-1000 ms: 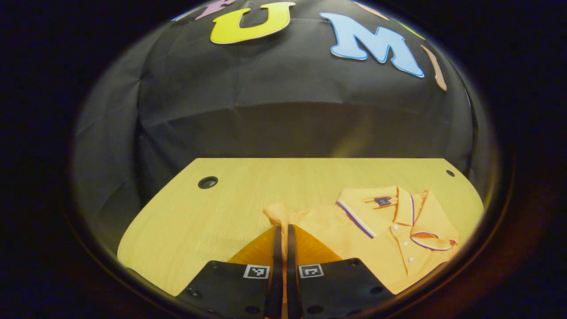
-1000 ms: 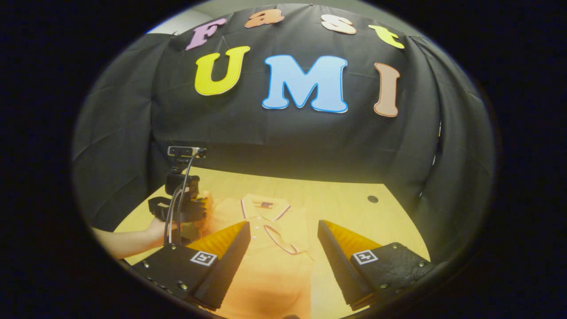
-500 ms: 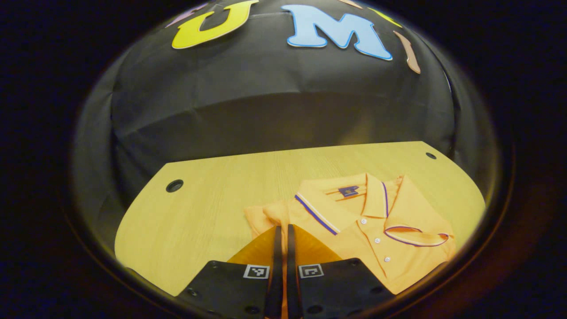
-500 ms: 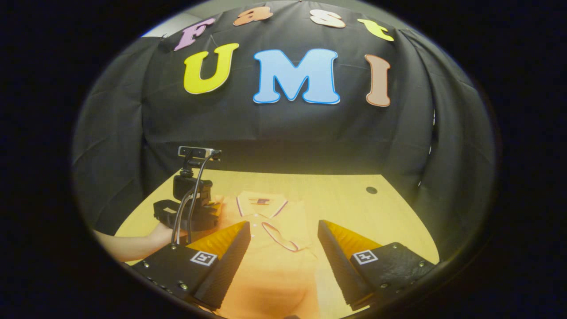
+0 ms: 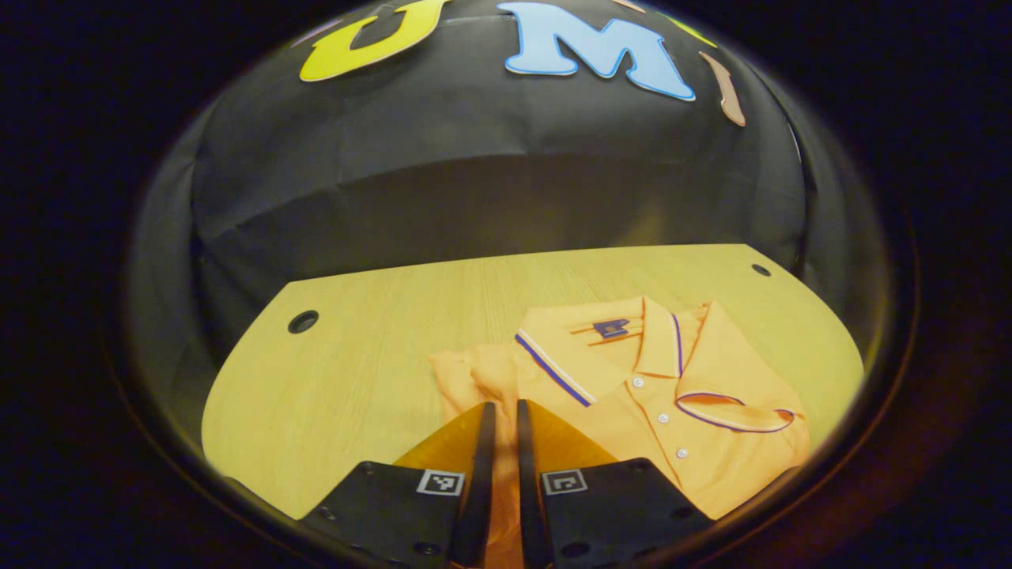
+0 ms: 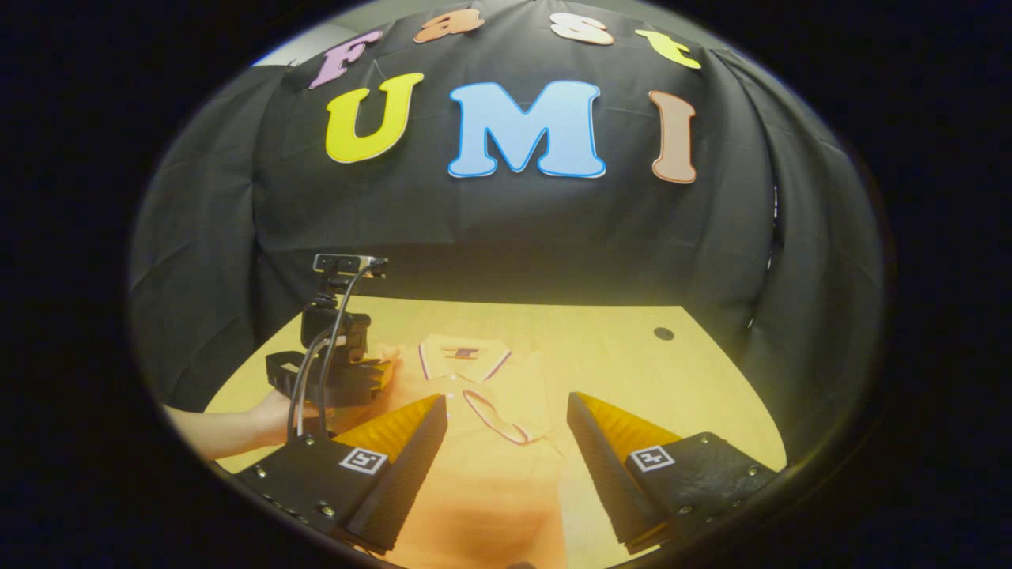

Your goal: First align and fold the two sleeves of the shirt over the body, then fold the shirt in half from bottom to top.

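Observation:
An orange polo shirt (image 5: 632, 387) lies collar-up on the wooden table (image 5: 356, 371). One sleeve, with a dark-trimmed cuff (image 5: 735, 411), rests folded across the chest. My left gripper (image 5: 504, 405) stands at the shirt's other shoulder, where the fabric bunches. Its fingers are nearly together with orange sleeve cloth in the narrow gap. In the right gripper view the left gripper (image 6: 371, 375) sits low at the shirt's (image 6: 482, 458) left edge, held by a hand (image 6: 261, 415). My right gripper (image 6: 506, 411) hangs open above the shirt's body, with nothing between its fingers.
The table has round cable holes (image 5: 303, 321) (image 6: 663, 333) near its back corners. Black cloth walls close the booth behind and at both sides. Bare table (image 6: 632, 363) lies to the right of the shirt in the right gripper view.
My left gripper has carried the sleeve in toward the collar and sunk lower. The gap between its fingers has widened a little. The right gripper has hardly moved.

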